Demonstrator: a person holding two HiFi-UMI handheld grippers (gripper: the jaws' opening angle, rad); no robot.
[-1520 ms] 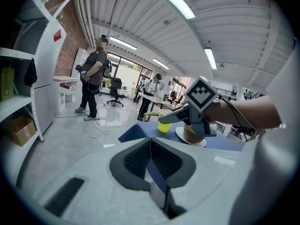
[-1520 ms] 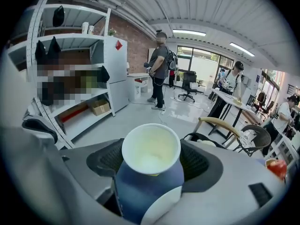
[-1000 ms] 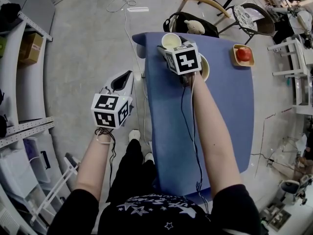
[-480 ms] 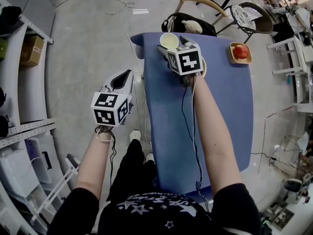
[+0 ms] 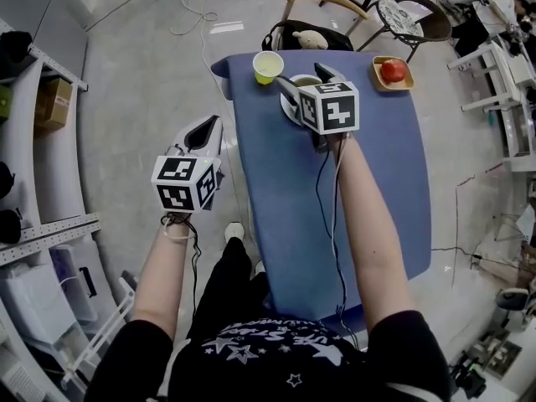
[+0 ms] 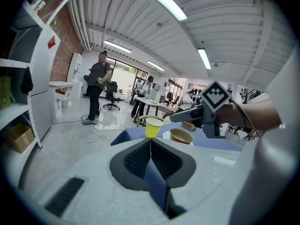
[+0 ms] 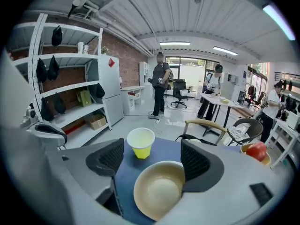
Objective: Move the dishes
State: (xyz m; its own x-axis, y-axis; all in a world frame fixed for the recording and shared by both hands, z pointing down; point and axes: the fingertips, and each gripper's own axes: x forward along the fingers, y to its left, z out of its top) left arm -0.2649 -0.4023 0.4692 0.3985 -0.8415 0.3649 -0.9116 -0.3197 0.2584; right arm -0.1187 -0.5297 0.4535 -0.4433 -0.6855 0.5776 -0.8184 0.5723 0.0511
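A tan bowl [image 7: 158,190] sits on the blue table [image 5: 377,191], between the jaws of my open right gripper [image 7: 152,155]; whether the pads touch it I cannot tell. In the head view the bowl [image 5: 303,82] shows just ahead of that gripper [image 5: 303,74]. A yellow paper cup [image 5: 268,65] [image 7: 141,142] stands upright to the bowl's far left. A red apple [image 5: 393,70] lies on a small wooden plate [image 5: 378,80] at the far right corner. My left gripper [image 5: 216,129] [image 6: 151,145] hangs shut and empty over the floor, left of the table.
Behind the table stands a wooden chair holding a dark bag and a plush toy [image 5: 313,38]. A round-seated chair [image 5: 412,19] is at the back right. White shelving [image 5: 33,141] lines the left side. Cables [image 5: 201,11] lie on the floor. People stand far off [image 7: 160,90].
My right gripper has drawn back a little toward me, and the bowl now shows between its jaws rather than under the cube. The left gripper has barely moved.
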